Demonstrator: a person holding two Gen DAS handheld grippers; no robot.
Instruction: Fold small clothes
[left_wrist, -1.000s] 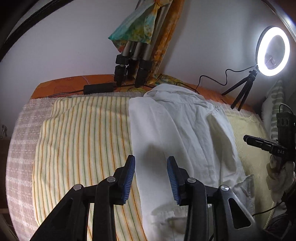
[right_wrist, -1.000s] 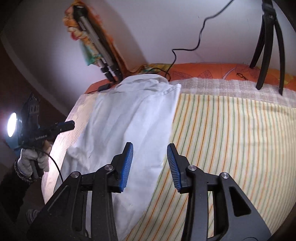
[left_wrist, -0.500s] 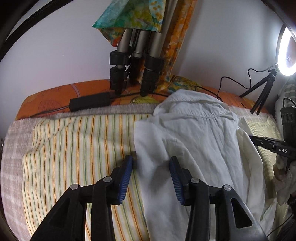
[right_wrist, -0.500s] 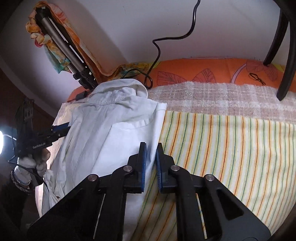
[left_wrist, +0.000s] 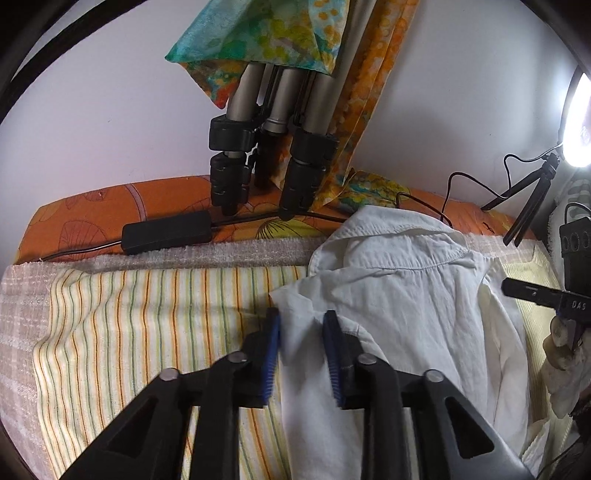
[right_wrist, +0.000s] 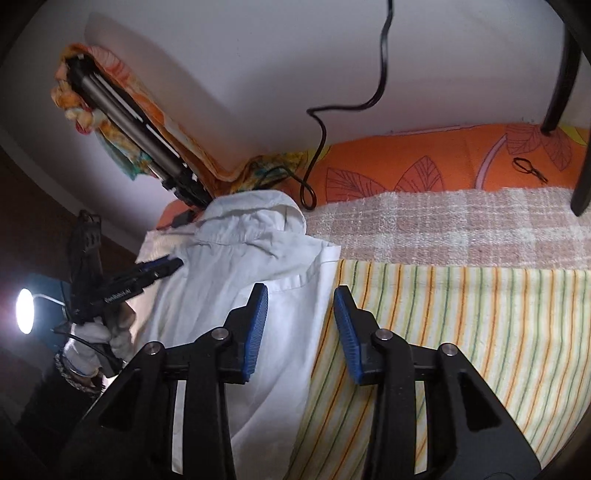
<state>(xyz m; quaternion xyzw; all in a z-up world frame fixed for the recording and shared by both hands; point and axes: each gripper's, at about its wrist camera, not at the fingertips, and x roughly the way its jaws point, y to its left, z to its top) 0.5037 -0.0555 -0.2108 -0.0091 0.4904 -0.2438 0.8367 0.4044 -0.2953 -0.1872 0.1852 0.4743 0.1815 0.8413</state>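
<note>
A small white collared shirt (left_wrist: 402, 295) lies on a striped yellow cloth (left_wrist: 147, 314), collar toward the wall. My left gripper (left_wrist: 301, 332) is open, its blue pads either side of the shirt's left shoulder corner, with fabric between them. In the right wrist view the same shirt (right_wrist: 251, 266) lies left of centre. My right gripper (right_wrist: 300, 310) is open and straddles the shirt's right edge just below the shoulder. The other gripper (right_wrist: 155, 271) shows at the shirt's far side.
A folded tripod (left_wrist: 266, 147) draped in patterned cloth leans on the wall behind the shirt. A black power brick (left_wrist: 166, 232) and cables lie on the orange bedding (left_wrist: 92, 206). A lit ring light (left_wrist: 576, 122) on a small tripod stands right.
My left gripper moved forward to the shoulder corner and narrowed around the fabric. My right gripper, nearly shut half a second ago, has opened wide at the shirt's right edge.
</note>
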